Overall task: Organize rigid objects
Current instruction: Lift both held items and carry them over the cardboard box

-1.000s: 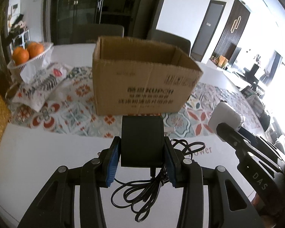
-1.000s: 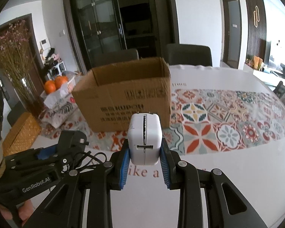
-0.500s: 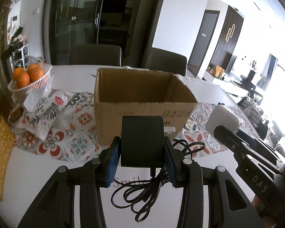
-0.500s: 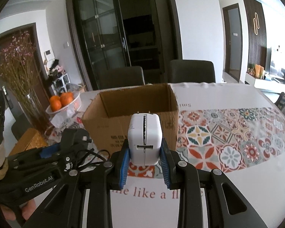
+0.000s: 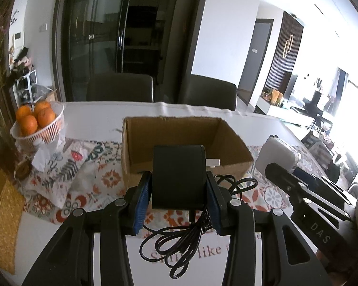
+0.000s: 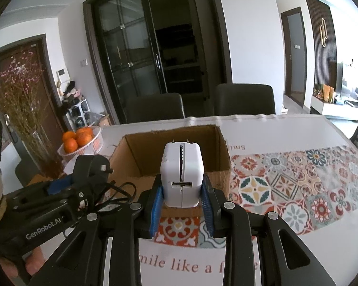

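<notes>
My left gripper (image 5: 179,202) is shut on a black power adapter (image 5: 177,178) whose coiled black cable (image 5: 186,240) hangs below it. My right gripper (image 6: 182,202) is shut on a white charger (image 6: 181,174) with its prongs pointing up. Both are held above the table, just in front of an open cardboard box (image 5: 179,133), which also shows in the right wrist view (image 6: 174,147). The box interior looks empty as far as I can see. The right gripper with the white charger (image 5: 278,157) shows at the right of the left wrist view; the left gripper with the black adapter (image 6: 90,169) shows at the left of the right wrist view.
A white basket of oranges (image 5: 38,121) and a patterned cloth bundle (image 5: 59,166) lie left of the box. A woven yellow box (image 5: 2,214) sits at the far left edge. A patterned runner (image 6: 298,178) covers the table. Two dark chairs (image 6: 243,100) stand behind it.
Both grippers have risen with their chargers, so I now look down into the open box from above. The grips have not changed.
</notes>
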The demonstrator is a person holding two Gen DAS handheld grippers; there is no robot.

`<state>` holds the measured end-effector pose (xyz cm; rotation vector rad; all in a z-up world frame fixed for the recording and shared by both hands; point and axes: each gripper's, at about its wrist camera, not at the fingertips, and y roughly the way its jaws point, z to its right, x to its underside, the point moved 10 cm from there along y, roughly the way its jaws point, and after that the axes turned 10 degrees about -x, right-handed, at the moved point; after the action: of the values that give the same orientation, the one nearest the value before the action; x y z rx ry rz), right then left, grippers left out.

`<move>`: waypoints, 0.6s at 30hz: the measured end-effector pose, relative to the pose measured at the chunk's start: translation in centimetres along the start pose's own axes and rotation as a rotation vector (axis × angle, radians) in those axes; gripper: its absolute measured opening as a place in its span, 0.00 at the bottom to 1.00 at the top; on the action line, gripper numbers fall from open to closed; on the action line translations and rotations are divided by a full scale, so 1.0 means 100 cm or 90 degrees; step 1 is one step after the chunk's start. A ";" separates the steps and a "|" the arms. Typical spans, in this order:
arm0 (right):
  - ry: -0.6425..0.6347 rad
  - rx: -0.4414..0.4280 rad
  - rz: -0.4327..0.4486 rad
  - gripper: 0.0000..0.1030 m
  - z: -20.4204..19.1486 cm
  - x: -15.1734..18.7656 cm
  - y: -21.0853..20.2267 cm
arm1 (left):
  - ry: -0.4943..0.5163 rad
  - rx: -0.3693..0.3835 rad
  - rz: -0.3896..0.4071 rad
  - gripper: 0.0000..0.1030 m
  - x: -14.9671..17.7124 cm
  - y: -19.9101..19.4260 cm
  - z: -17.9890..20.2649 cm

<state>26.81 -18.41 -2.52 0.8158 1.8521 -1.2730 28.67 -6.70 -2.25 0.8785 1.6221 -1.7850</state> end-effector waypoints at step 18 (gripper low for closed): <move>-0.034 0.010 0.016 0.30 0.001 -0.056 0.024 | 0.024 -0.021 0.042 0.41 -0.058 0.018 -0.003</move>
<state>31.77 -18.29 0.97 0.8035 1.7857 -1.2831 33.72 -6.72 1.13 0.9443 1.6228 -1.7009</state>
